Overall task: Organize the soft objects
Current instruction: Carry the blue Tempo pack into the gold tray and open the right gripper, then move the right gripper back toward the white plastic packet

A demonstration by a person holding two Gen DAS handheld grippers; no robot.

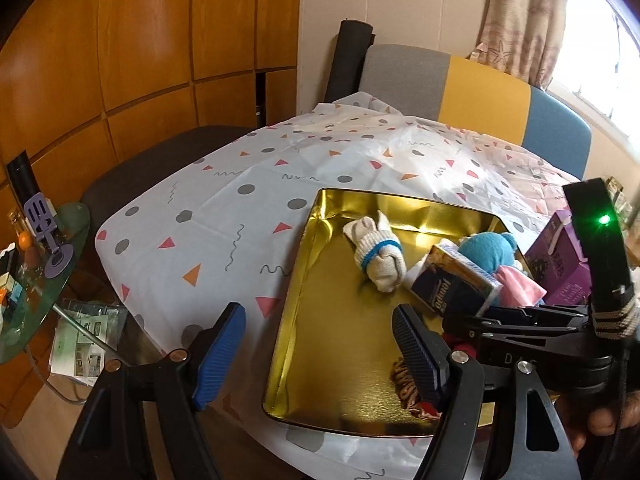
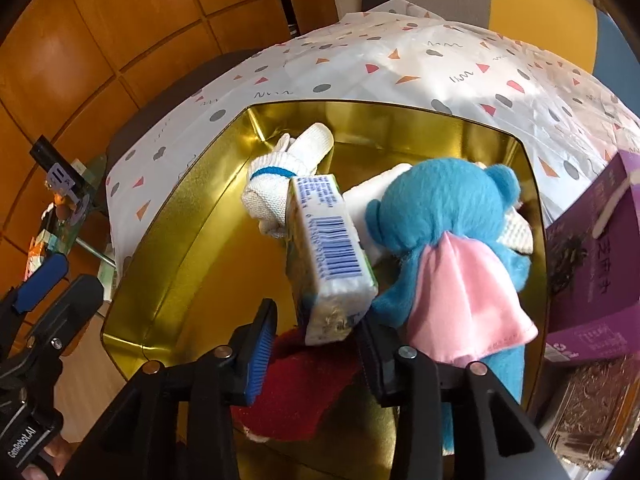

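Observation:
A gold tray sits on the patterned tablecloth. In it lie a rolled white glove with a blue band, a blue plush toy with a pink cape, a tissue pack, a red soft item and a brown fabric piece. My right gripper is open with the tissue pack's near end between its fingers, leaning on the plush. My left gripper is open and empty over the tray's near left edge.
A purple box stands right of the tray, with an ornate gold box in front of it. A glass side table with small items stands left. A chair is behind the table.

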